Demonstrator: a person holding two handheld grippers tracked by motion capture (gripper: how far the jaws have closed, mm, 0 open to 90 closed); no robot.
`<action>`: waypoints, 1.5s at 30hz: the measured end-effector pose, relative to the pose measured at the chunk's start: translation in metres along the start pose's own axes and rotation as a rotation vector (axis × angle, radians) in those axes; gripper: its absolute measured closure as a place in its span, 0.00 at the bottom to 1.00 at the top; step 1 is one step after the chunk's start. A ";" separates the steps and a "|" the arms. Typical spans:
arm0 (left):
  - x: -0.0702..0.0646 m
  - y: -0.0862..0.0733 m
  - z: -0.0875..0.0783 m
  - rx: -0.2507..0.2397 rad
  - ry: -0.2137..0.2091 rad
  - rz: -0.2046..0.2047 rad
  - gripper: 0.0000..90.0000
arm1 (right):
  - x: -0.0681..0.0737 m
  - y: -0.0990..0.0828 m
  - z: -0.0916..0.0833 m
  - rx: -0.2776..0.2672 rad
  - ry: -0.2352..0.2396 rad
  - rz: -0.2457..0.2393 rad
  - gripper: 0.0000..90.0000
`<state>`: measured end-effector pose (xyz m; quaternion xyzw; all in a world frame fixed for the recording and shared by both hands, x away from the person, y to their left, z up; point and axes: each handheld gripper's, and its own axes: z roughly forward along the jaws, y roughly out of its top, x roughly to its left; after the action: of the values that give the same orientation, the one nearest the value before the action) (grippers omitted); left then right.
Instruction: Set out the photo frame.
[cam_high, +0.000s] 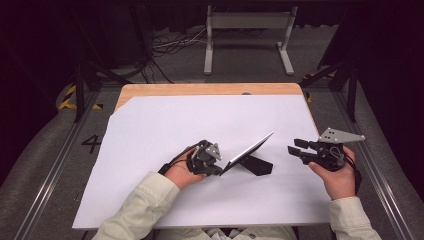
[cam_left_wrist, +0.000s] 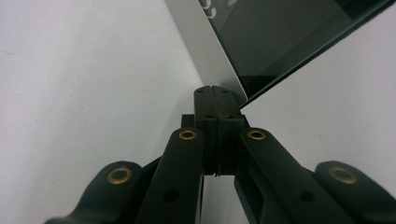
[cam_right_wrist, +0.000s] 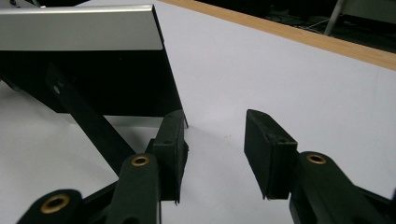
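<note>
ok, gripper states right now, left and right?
Left gripper: shut, tips at the tablet's lower edge; no grip visible.
Right gripper: open, empty, beside the tablet.

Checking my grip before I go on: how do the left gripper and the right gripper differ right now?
The left gripper has its jaws shut together, tips against the lower corner of the tilted tablet; the right gripper has its jaws apart with nothing between them. In the high view the left gripper touches the tablet, while the right gripper hangs apart, beside the black stand. Both are black, hand-held, over the white sheet.
</note>
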<state>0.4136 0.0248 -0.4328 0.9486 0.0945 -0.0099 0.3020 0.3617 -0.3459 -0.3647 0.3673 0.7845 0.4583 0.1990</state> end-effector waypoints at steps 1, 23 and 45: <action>-0.001 0.000 0.000 0.004 -0.006 0.006 1.00 | 0.000 0.000 0.000 -0.001 0.000 -0.002 0.65; -0.021 0.021 0.013 0.060 -0.143 0.127 1.00 | 0.000 -0.005 -0.012 -0.001 -0.010 0.022 0.64; -0.045 0.050 0.035 0.064 -0.182 0.219 1.00 | 0.000 -0.008 -0.026 0.012 -0.006 0.060 0.69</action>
<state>0.3797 -0.0437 -0.4295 0.9575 -0.0377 -0.0657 0.2782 0.3418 -0.3638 -0.3587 0.3932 0.7753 0.4582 0.1854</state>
